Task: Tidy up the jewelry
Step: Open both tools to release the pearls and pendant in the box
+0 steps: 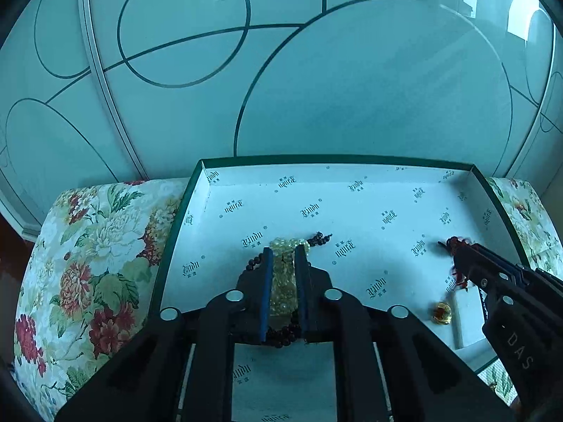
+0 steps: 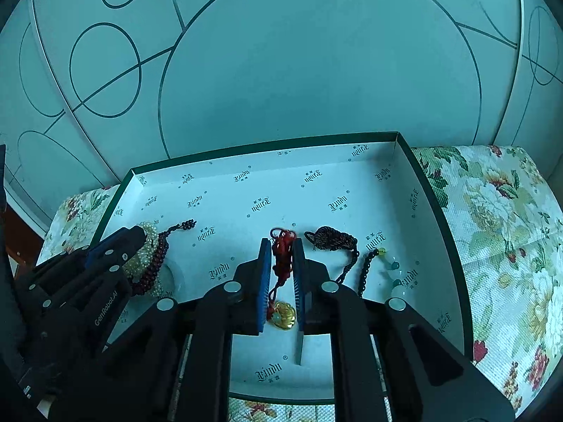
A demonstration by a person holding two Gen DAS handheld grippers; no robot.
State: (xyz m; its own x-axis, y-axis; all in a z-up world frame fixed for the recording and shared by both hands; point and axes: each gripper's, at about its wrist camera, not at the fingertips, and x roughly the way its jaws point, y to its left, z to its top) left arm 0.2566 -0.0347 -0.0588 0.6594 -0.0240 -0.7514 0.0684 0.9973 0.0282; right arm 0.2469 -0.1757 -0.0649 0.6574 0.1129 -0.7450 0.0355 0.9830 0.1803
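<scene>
The left hand-held gripper [image 1: 284,253] hides most of the dark bead bracelet [image 1: 318,238] beneath it. In the right wrist view, the box [image 2: 440,211] has its near edge covered by the gripper body.

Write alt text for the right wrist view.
The right claw straddles a red cord pendant with an amber charm lying in a white printed box. The left claw reaches over beaded bracelets.

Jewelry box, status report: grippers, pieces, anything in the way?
Left gripper astride yellow bead bracelet, grip unclear. Right gripper open, red-cord amber pendant loose between jaws. Both pieces lie in green-rimmed box. Dark bead bracelet crowds the yellow one.
</scene>
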